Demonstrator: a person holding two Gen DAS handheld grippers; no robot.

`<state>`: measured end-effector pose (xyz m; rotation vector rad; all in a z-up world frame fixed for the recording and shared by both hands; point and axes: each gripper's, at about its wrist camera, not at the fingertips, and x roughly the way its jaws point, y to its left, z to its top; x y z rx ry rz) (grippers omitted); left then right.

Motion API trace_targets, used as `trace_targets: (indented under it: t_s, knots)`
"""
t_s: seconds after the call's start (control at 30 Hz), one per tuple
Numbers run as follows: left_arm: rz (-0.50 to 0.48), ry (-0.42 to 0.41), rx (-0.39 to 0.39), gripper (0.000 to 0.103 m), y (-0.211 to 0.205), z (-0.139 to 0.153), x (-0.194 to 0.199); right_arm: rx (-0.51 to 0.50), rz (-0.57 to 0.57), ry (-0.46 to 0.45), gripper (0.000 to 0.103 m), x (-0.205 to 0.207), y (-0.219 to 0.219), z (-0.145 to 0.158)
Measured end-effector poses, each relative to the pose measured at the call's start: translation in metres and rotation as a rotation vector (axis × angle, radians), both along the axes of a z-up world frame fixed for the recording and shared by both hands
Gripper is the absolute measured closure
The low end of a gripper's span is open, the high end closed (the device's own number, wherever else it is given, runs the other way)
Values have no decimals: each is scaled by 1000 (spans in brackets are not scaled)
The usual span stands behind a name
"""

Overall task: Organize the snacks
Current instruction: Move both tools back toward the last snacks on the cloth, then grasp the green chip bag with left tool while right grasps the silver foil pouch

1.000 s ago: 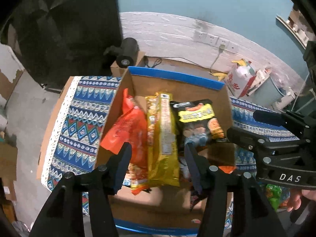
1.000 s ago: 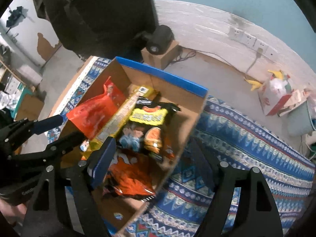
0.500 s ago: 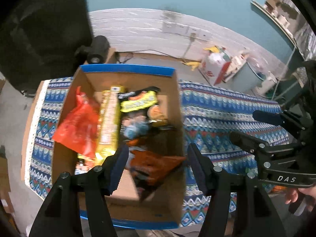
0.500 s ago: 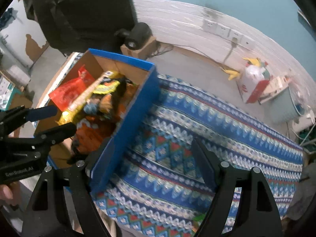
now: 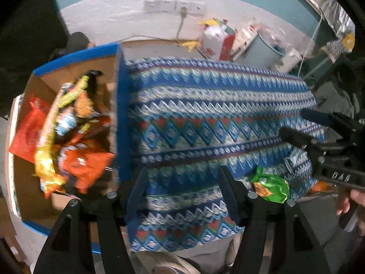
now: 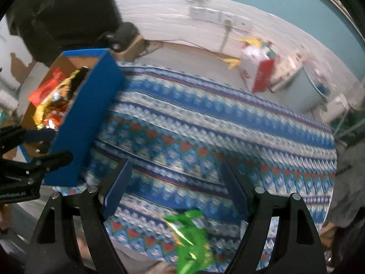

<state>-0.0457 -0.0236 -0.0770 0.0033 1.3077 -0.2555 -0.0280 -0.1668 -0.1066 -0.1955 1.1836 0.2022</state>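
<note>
From the left wrist, the left gripper hangs with fingers apart and empty over the patterned surface, beside the blue cardboard box of snack bags, with a green snack bag near the front edge. From the right wrist, the right gripper is wide and empty above the cloth, the green bag just below its fingers and the box to the left.

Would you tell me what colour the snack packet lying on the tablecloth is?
Bright green snack packet, clearest in the left wrist view.
</note>
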Motion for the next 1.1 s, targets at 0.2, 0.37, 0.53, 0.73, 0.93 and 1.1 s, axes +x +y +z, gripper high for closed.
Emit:
trace_targets:
  t_s: [0.2,0.37,0.53,0.73,0.93,1.1]
  knots:
    - [-48,42,19,35,-36,-16,-16,-2,-90,-6,24,-17,-56,-1]
    - [-68,106,24,34,-67,-35,-29,-4,-152,5,24,-27,-94,-9]
    - [-73,155,21,28,-95,-49,-39,-16,-224,32,24,-39,-132,-27]
    - [-35,236,-17,22,-122,-67,-45,-28,-309,70,24,-52,-171,-48]
    - [-14,303,-35,22,-150,-86,-51,-29,-361,89,24,-61,-195,-58]
    - [19,338,-51,22,-165,-95,-53,-17,-406,102,24,-65,-210,-64]
